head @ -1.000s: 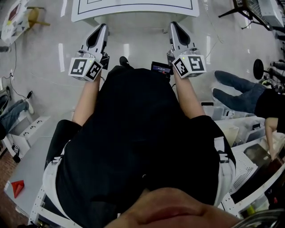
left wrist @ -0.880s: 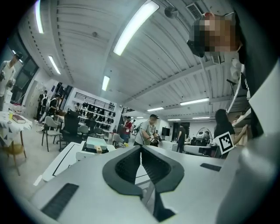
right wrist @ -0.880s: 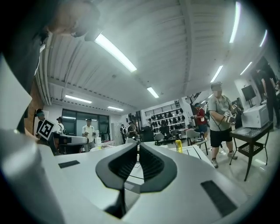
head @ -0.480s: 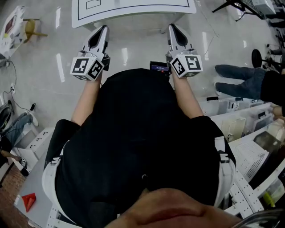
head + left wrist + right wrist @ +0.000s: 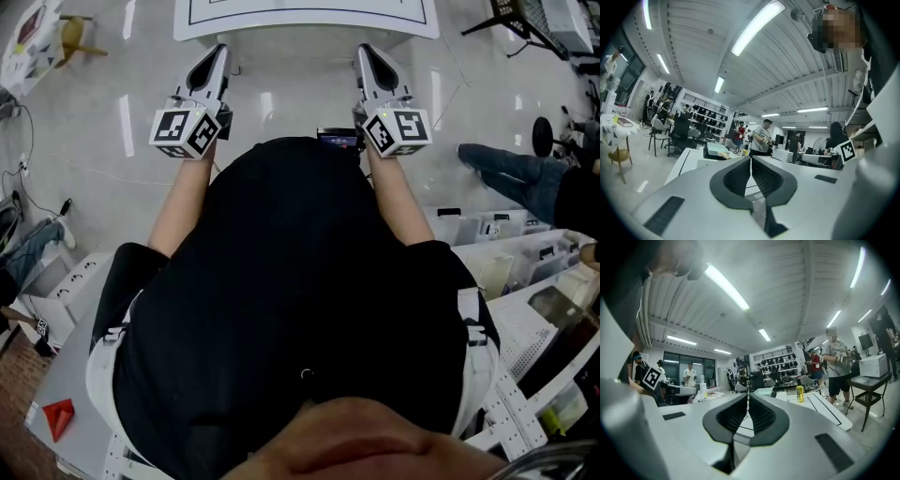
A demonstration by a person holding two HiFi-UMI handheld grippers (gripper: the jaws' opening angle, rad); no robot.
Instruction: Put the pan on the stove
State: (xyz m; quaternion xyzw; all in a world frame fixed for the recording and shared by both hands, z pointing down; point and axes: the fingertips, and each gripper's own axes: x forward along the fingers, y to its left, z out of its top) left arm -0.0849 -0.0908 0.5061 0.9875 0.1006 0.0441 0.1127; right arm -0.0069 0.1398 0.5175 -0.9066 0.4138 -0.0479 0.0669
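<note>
Both closed and empty, the left hand-held gripper [image 5: 219,54] and right hand-held gripper [image 5: 366,54] face the worktop [image 5: 300,30]; no pan seems visible, so locate it before spreading jaws

I see the left hand-held gripper [image 5: 220,52] and right hand-held gripper [image 5: 364,52] in pale grey with black pads [image 5: 733,180], their cubes patterned in black-and-white squares. The tabletop [image 5: 300,33] is white with black lines, the person's shirt [image 5: 291,281] black, the bottle [image 5: 800,393] yellow.
</note>
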